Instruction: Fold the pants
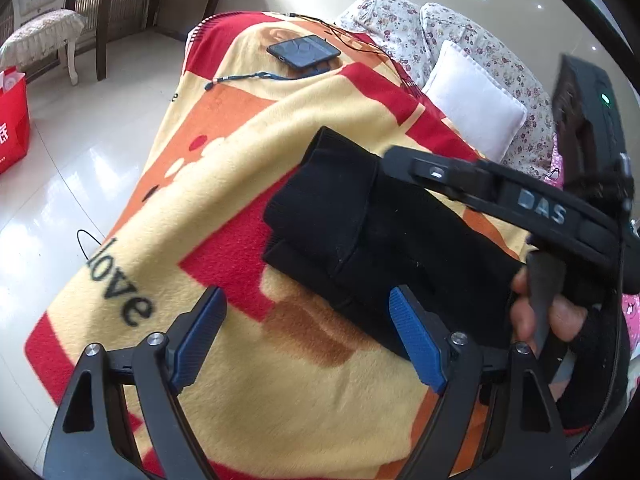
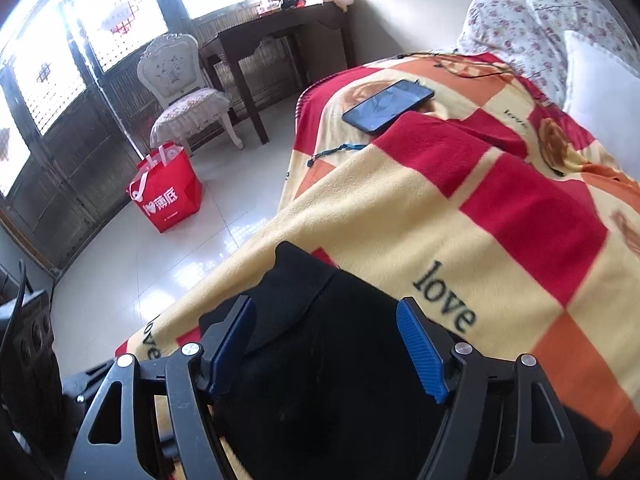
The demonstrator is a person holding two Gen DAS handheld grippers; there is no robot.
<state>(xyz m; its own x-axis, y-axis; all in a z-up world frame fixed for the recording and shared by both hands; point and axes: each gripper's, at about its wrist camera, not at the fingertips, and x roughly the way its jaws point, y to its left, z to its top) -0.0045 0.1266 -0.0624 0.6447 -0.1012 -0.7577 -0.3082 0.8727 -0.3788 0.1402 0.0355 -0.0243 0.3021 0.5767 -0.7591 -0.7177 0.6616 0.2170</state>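
The black pants [image 1: 360,236] lie folded into a compact bundle on the red, yellow and orange blanket [image 1: 224,200]. My left gripper [image 1: 306,340] is open and empty, just short of the bundle's near edge. The right gripper's black body [image 1: 520,200] reaches over the bundle from the right. In the right wrist view the pants [image 2: 320,360] lie under and between the fingers of my right gripper [image 2: 324,348], which is open and hovers over them.
A phone [image 1: 304,51] with a blue lanyard and thin cables lies on the far part of the blanket [image 2: 500,208]. A white pillow [image 1: 476,100] and floral bedding sit at the right. A red bag [image 2: 168,192], chair [image 2: 184,92] and dark table [image 2: 276,40] stand on the tiled floor.
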